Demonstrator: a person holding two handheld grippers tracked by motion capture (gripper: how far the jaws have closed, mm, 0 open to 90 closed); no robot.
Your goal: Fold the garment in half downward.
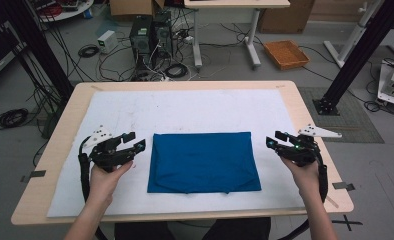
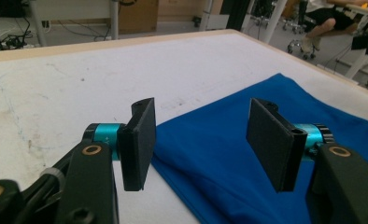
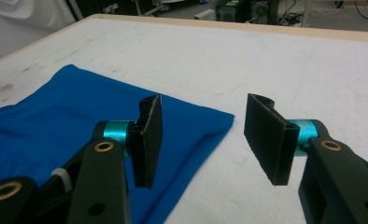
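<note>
A folded blue cloth (image 1: 204, 162) lies flat in the middle of a white mat (image 1: 185, 107) covering a light wooden table (image 1: 62, 117). The left tool (image 1: 136, 141) hovers just beside the cloth's left edge and the right tool (image 1: 273, 139) just beside its right edge; both stand wide open, holding nothing. Beyond the table, the grey floor carries tangled cables (image 1: 172, 70), computer towers (image 1: 150, 32), an orange tray (image 1: 286, 54) and cardboard boxes (image 1: 130, 7).
</note>
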